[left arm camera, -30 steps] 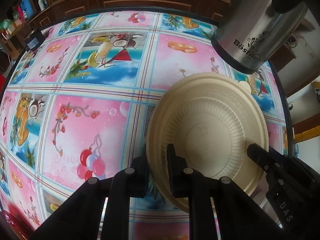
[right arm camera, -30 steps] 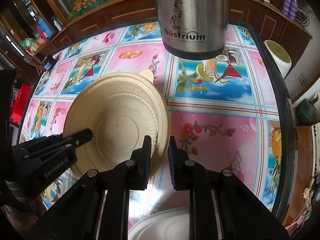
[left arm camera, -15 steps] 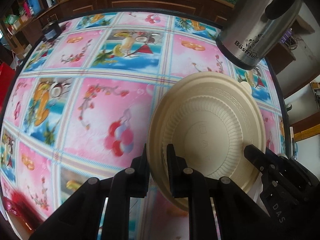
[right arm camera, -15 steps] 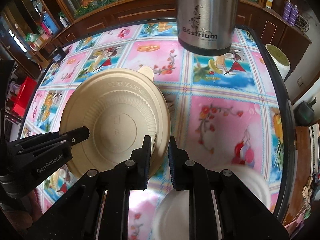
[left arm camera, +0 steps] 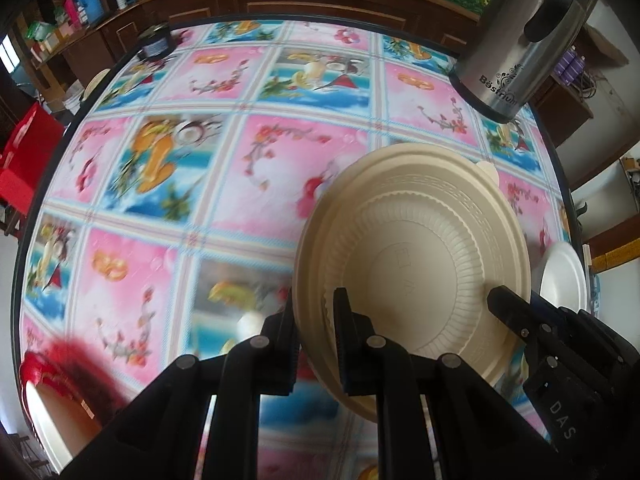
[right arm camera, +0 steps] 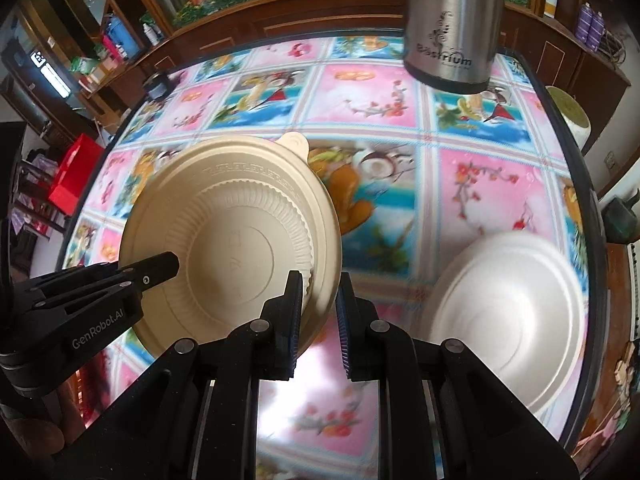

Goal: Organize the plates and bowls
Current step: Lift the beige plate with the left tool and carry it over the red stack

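The left hand-held gripper pinches one rim of the beige bowl, its jaws pressed onto the thin lip. The right hand-held gripper pinches the opposite rim the same way, so the bowl hangs between the two, clear of the tabletop. A white plate lies on the flowered cloth just to the right of the bowl, and a steel kettle stands at the far edge. The risk, as I judge it, is in the shared grip: if the two hands drift apart or twist unevenly, the flexible rim could bend and slip from one pair of pads, dropping the bowl. Swinging wide could also clip the kettle.
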A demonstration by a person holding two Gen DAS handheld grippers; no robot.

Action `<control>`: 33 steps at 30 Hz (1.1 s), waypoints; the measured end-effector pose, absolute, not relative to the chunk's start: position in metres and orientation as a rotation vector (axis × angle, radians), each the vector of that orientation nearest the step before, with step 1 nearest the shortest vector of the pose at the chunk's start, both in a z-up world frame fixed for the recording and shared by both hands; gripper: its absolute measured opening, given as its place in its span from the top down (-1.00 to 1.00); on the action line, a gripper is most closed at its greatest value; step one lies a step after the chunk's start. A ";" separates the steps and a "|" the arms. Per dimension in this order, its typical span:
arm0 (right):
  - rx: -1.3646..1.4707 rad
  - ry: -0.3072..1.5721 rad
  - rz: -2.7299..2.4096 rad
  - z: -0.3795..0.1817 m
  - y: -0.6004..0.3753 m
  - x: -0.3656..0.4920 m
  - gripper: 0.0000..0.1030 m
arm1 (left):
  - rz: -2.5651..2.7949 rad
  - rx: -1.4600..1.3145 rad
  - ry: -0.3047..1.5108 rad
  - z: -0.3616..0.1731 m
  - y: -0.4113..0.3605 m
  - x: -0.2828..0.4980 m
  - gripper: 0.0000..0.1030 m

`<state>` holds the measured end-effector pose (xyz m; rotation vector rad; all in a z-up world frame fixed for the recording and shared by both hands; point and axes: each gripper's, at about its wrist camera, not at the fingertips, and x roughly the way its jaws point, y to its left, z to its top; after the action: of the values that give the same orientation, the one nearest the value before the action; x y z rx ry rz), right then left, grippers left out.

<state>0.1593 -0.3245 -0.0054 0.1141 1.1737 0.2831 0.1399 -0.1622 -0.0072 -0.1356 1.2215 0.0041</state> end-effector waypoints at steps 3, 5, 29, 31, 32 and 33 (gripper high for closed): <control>0.112 1.169 0.297 0.001 -0.313 0.141 0.70 | 0.006 -0.138 1.219 -0.003 -0.151 0.124 0.73; 0.102 1.172 0.299 0.003 -0.306 0.132 0.70 | 0.008 -0.137 1.218 -0.001 -0.143 0.115 0.73; 0.013 1.139 0.377 0.051 -0.202 0.036 0.66 | 0.026 -0.169 1.197 0.033 -0.041 0.020 0.73; 0.002 1.135 0.397 0.054 -0.189 0.030 0.66 | 0.037 -0.173 1.190 0.037 -0.027 0.012 0.73; -0.007 1.133 0.410 0.056 -0.181 0.027 0.66 | 0.042 -0.176 1.188 0.038 -0.021 0.009 0.73; -0.013 1.132 0.419 0.057 -0.175 0.024 0.65 | 0.050 -0.181 1.187 0.039 -0.013 0.004 0.73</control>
<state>0.0244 -0.1747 0.0568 -0.0135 1.1322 0.4192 0.0044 -0.0126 0.0392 -0.1809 1.1875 0.0502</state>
